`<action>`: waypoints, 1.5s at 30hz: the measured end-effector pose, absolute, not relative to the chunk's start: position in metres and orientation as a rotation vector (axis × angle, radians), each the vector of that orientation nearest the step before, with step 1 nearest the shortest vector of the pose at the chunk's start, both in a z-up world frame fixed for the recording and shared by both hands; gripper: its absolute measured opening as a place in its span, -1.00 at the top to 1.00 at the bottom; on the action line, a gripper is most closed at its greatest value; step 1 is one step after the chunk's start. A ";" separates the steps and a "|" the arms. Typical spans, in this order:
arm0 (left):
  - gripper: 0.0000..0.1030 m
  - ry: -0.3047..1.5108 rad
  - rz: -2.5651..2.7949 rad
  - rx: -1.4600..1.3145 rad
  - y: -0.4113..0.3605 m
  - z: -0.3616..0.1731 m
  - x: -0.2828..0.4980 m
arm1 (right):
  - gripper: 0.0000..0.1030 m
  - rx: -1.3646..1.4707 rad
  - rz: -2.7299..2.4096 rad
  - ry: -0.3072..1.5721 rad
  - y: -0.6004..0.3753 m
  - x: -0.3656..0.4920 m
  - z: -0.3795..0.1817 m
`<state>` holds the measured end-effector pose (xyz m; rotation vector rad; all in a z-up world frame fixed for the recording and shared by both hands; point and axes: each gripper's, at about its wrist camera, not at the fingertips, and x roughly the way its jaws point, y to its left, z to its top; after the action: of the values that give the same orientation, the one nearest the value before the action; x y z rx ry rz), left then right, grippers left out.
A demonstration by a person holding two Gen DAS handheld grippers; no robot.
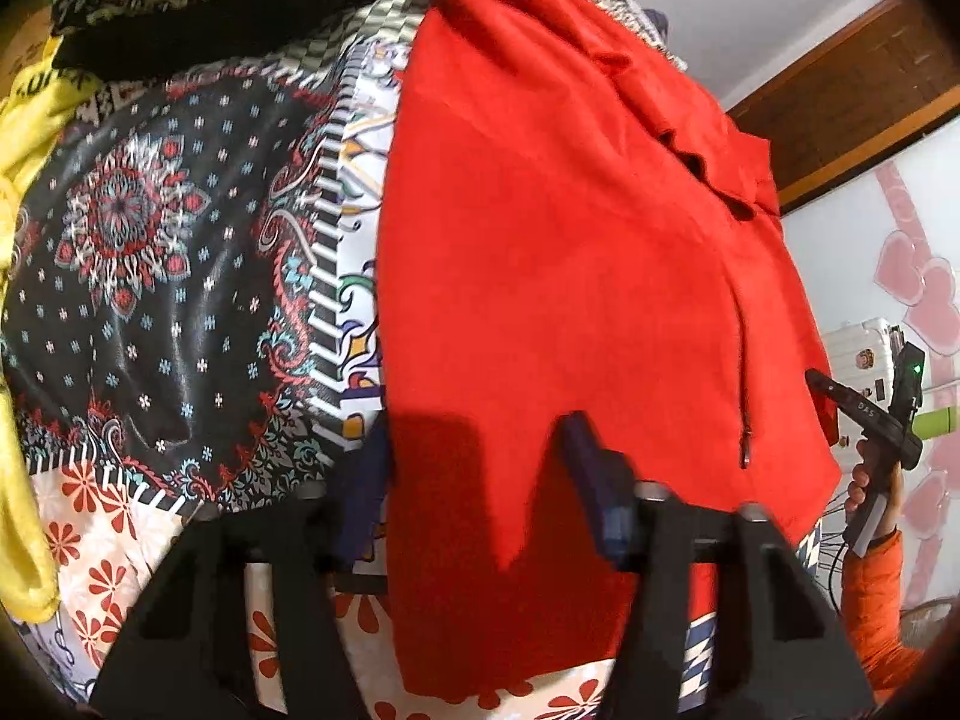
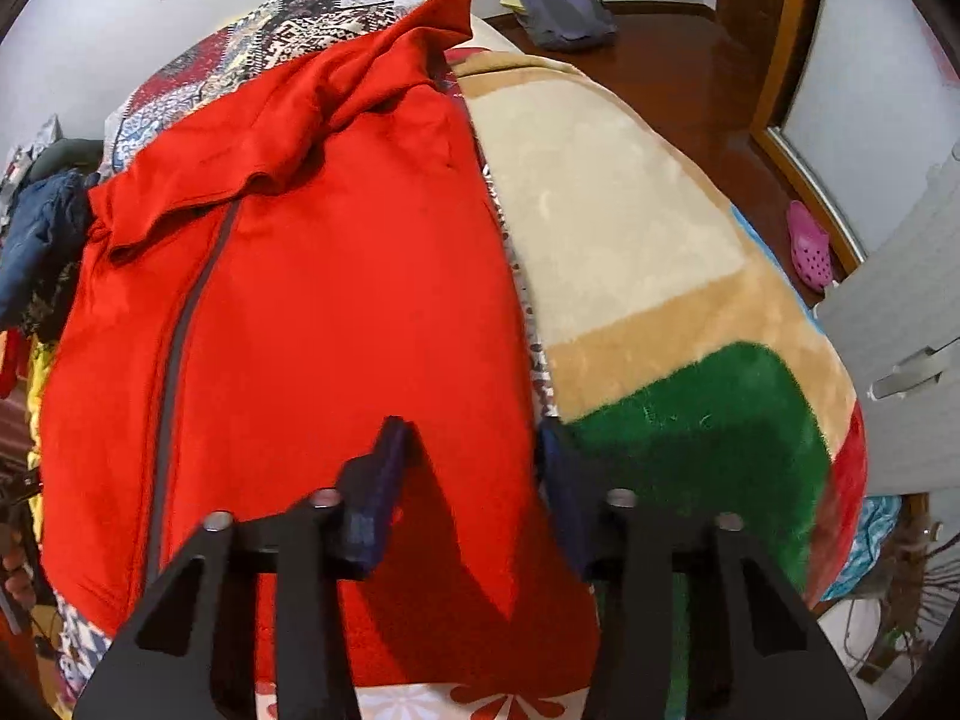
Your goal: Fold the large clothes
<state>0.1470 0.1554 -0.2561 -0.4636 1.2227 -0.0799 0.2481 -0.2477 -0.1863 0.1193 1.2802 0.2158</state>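
Both claws hang spread wide over a red jacket, holding nothing. From the left wrist camera, the left gripper (image 1: 474, 438) shows its two dark blue fingers (image 1: 585, 450) parted at the bottom centre of the frame, one over the jacket's left edge and the other over the red cloth. The red jacket (image 1: 540, 252) fills the middle of that frame, lying flat on a patterned bedspread (image 1: 156, 276) (black ground with red and white flowers), its grey zipper (image 1: 741, 360) running down the right part of the cloth. A yellow garment (image 1: 27, 192) lies bunched along the left edge. At the right edge of the frame a hand (image 1: 867, 480) in an orange sleeve grips the handle of the other tool.

From the right wrist camera, the right gripper (image 2: 471, 441) is likewise parted, low in the frame, one finger over the red cloth and the other near the jacket's right edge. There the jacket (image 2: 336, 276) takes up the left and centre, its collar end rumpled toward the top. To its right lies a plush blanket (image 2: 636, 240) in cream, tan and green. A pink shoe (image 2: 810, 246) sits on the wooden floor at the right, and a grey bag (image 2: 561, 0) at the top.
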 end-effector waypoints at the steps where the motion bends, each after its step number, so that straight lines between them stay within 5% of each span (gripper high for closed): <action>1: 0.38 1.214 -0.093 -0.445 0.152 -0.253 0.147 | 0.73 0.124 0.243 1.276 -0.246 0.247 -0.184; 4: 0.87 1.193 -0.112 -0.401 0.149 -0.246 0.148 | 0.80 0.114 0.266 1.257 -0.243 0.244 -0.178; 7: 0.92 1.174 -0.100 -0.389 0.148 -0.238 0.150 | 0.80 0.068 0.281 1.235 -0.236 0.243 -0.168; 25: 0.95 0.798 -0.052 -0.321 0.170 -0.113 0.263 | 0.81 0.062 0.402 0.911 -0.196 0.354 -0.069; 33: 0.95 0.821 0.039 -0.369 0.198 -0.132 0.361 | 0.81 0.153 0.377 0.892 -0.183 0.442 -0.082; 42: 0.91 0.931 0.122 -0.338 0.220 -0.168 0.429 | 0.77 0.348 0.285 1.071 -0.196 0.506 -0.130; 45: 0.69 0.877 0.179 -0.267 0.220 -0.154 0.423 | 0.74 0.312 0.248 1.052 -0.195 0.504 -0.121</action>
<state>0.4226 0.2198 -0.1537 -0.2668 0.8774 0.1792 0.5045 -0.1953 -0.1208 0.3115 1.0517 0.2477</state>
